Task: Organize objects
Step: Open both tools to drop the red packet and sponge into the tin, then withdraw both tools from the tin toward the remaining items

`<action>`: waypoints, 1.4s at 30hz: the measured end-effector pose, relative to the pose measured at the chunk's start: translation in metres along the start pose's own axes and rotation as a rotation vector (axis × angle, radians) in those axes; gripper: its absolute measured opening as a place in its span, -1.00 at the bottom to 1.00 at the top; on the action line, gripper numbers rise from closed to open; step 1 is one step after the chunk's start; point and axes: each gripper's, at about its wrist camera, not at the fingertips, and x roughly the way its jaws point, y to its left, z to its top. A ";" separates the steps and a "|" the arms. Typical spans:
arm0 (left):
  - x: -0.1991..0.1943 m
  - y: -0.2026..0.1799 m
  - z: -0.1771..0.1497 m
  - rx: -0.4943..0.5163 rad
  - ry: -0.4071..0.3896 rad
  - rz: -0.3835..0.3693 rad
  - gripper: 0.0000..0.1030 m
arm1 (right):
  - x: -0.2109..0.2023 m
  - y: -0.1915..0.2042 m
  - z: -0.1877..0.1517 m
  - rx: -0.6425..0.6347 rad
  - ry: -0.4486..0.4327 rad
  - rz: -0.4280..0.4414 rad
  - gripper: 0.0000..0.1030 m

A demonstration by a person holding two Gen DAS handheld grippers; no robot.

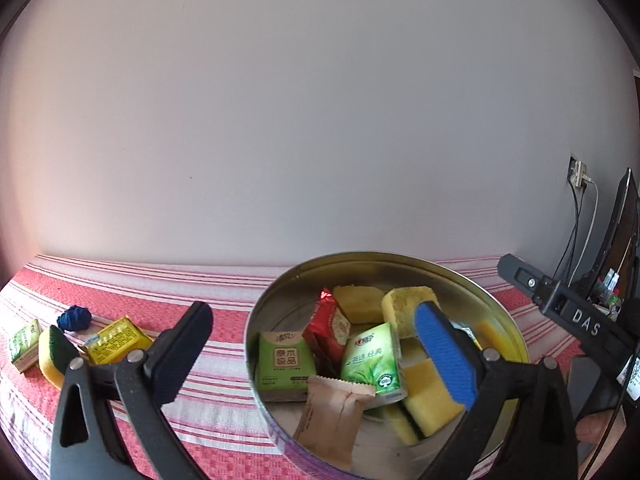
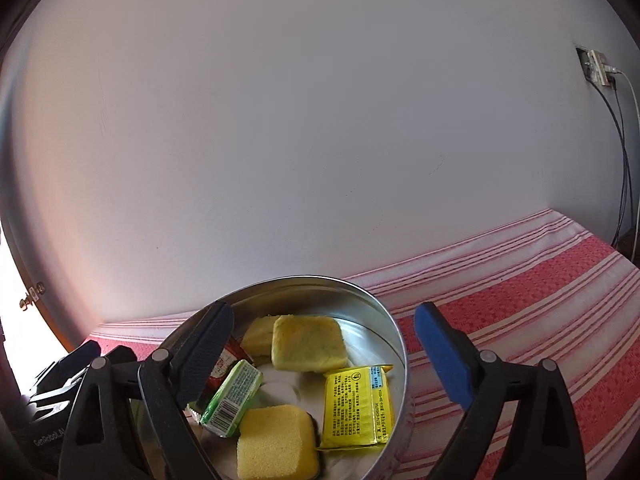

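- The striped cloth point(image 1: 208, 280) is spreading under everything; left of the round tin point(image 1: 516, 332) it is carrying loose things, while the right wrist view is showing only bare stripes right of the tin point(image 2: 394, 332).
- The tin is sitting near the wall, its rim clear all round.
- Only the left wrist view is showing, left of the tin, a yellow packet point(image 1: 114, 340), a green-backed sponge point(image 1: 54, 354), a green packet point(image 1: 25, 345) and a blue yarn ball point(image 1: 74, 317).
- Inside the tin, tissue packs point(image 1: 370, 364), a brown sachet point(image 1: 332, 416) and sponges point(image 2: 308, 344) are lying; the right wrist view is adding a yellow packet point(image 2: 358, 406).
- The left gripper point(image 1: 316, 354) is gaping wide, released, straddling the tin's left rim.
- The right gripper point(image 2: 324, 354) is likewise released, holding nothing.
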 end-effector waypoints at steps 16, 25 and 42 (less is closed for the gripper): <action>-0.007 0.013 -0.026 0.067 -0.062 0.200 0.99 | -0.053 0.045 -0.030 -0.032 -0.321 -0.210 0.95; -0.017 0.026 -0.030 0.074 -0.090 0.231 0.99 | -0.056 0.078 -0.036 -0.120 -0.344 -0.225 0.95; -0.030 0.069 -0.041 0.043 -0.063 0.230 0.99 | -0.066 0.093 -0.050 -0.054 -0.260 -0.175 0.95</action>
